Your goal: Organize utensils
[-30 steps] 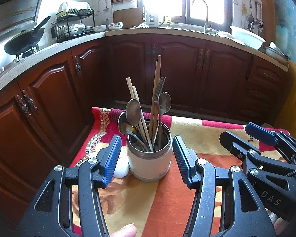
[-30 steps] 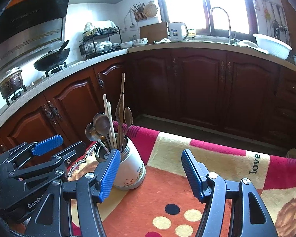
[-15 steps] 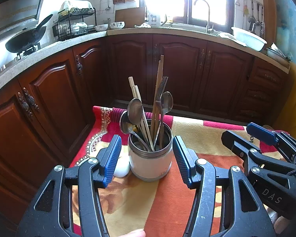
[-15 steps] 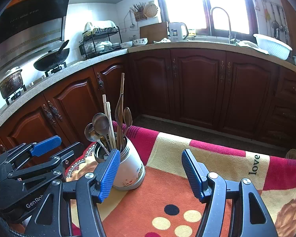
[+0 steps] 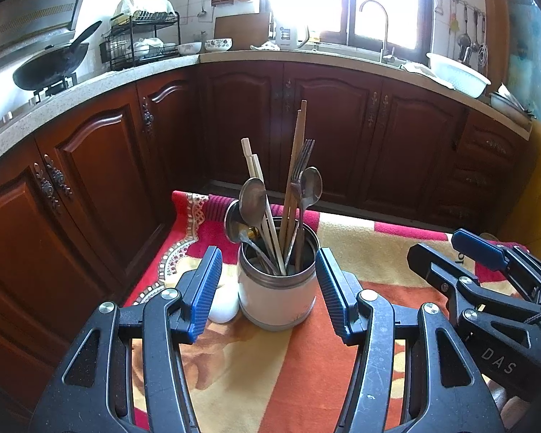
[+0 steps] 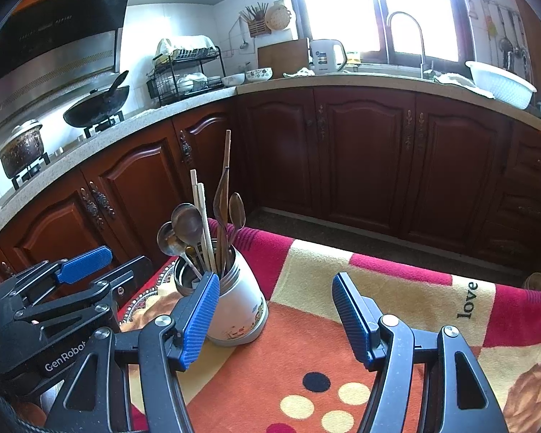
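A white utensil holder with a metal rim (image 5: 277,294) stands on the patterned blanket (image 5: 270,371). It holds several spoons (image 5: 253,200), a fork (image 5: 301,164) and wooden chopsticks (image 5: 296,151). My left gripper (image 5: 268,292) is open, its blue pads on either side of the holder and just in front of it. My right gripper (image 6: 276,319) is open and empty, with the holder (image 6: 240,306) beside its left pad. Each gripper also shows in the other's view: the right one (image 5: 487,263) and the left one (image 6: 72,270).
A white egg-shaped object (image 5: 223,305) lies left of the holder. The blanket-covered table ends at a far edge (image 5: 378,222) facing dark wooden cabinets (image 5: 324,137). The counter carries a wok (image 5: 50,66), a dish rack (image 5: 140,41) and a white basin (image 5: 458,74).
The left wrist view has tilted down slightly, so the holder sits marginally lower between the pads. The right gripper has barely moved. Both stay open.
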`<state>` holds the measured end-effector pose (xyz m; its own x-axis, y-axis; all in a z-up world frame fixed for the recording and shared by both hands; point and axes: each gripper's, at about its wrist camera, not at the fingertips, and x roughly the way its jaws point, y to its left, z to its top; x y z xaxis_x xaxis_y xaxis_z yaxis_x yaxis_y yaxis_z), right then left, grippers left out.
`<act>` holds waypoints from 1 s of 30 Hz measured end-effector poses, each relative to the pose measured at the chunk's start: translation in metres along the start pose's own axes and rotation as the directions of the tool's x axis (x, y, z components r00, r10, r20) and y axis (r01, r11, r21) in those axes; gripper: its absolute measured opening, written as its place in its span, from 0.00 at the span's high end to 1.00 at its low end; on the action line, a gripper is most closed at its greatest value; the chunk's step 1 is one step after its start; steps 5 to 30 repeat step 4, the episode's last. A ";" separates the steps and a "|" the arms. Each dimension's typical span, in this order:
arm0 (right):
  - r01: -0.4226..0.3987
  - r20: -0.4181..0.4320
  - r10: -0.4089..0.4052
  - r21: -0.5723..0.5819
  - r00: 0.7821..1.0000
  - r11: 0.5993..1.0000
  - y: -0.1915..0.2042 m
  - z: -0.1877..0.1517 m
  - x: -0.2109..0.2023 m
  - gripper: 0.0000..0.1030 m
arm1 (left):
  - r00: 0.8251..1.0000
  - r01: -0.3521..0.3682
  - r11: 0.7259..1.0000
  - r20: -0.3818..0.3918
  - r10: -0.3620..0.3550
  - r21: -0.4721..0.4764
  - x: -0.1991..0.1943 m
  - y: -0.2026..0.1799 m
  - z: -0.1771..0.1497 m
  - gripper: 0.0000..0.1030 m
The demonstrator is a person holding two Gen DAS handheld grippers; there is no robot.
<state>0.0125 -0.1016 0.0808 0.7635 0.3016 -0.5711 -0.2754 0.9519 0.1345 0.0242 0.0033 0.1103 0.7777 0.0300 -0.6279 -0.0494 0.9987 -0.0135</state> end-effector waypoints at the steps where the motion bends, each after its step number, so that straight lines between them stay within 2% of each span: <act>1: -0.002 -0.001 0.002 0.002 1.000 1.000 0.000 0.000 0.000 0.39 | 1.000 0.000 1.000 0.003 0.000 0.000 0.000 0.000 0.000 0.48; 30: -0.004 -0.003 0.004 0.010 1.000 1.000 -0.004 -0.002 0.000 0.39 | 1.000 0.000 1.000 0.006 0.000 0.006 0.000 -0.001 -0.001 0.48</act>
